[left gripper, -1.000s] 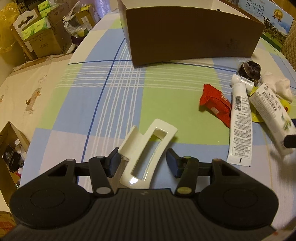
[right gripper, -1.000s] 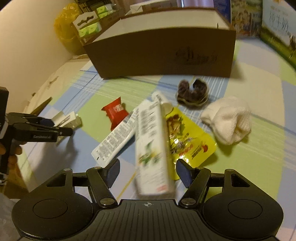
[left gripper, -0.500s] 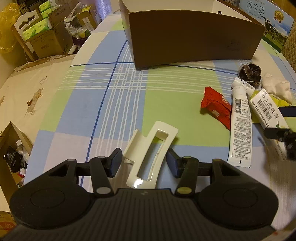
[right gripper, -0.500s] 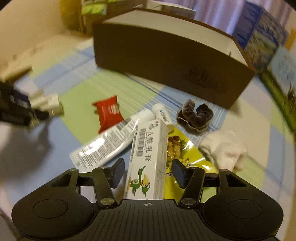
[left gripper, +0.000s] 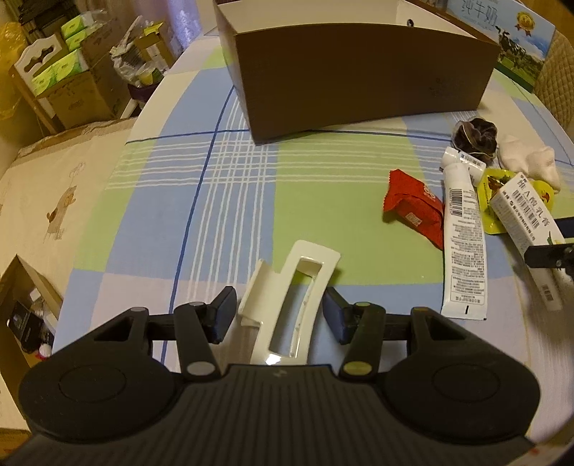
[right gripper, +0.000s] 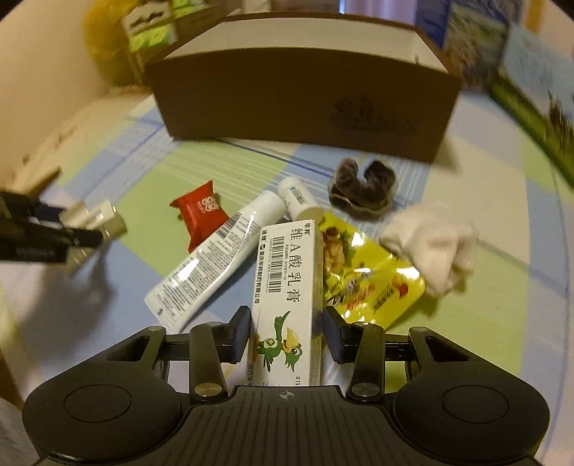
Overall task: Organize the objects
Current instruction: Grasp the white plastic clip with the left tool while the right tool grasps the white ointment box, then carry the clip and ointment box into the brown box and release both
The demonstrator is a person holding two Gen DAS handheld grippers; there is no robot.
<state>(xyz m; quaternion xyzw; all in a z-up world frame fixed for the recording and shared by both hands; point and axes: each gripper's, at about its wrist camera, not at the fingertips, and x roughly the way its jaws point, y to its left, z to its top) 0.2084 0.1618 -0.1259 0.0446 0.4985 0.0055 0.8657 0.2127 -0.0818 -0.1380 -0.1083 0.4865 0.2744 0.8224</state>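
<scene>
My left gripper (left gripper: pixel 280 317) is shut on a white plastic holder (left gripper: pixel 305 283) and keeps it just above the checked tablecloth. The right wrist view shows that holder (right gripper: pixel 97 218) at the far left with its shadow beneath. A white ointment box with a green bird (right gripper: pixel 287 272) lies between the jaws of my right gripper (right gripper: pixel 285 333). The jaws are closing; the pads stand close beside the box's long sides with a thin gap. The box's far end rests on a yellow snack packet (right gripper: pixel 369 283). An open brown cardboard box (left gripper: pixel 358 71) stands at the back.
Beside the ointment box lie a white tube (right gripper: pixel 211 254), a red packet (right gripper: pixel 201 211), a small white bottle (right gripper: pixel 299 199), a dark scrunchie (right gripper: pixel 362 186) and a white cloth (right gripper: pixel 434 247). A milk carton (left gripper: pixel 502 32) stands behind the brown box. The table edge curves along the left.
The right gripper's jaws have narrowed around the ointment box, which now lies straight between them. The left gripper and its white holder have stayed put.
</scene>
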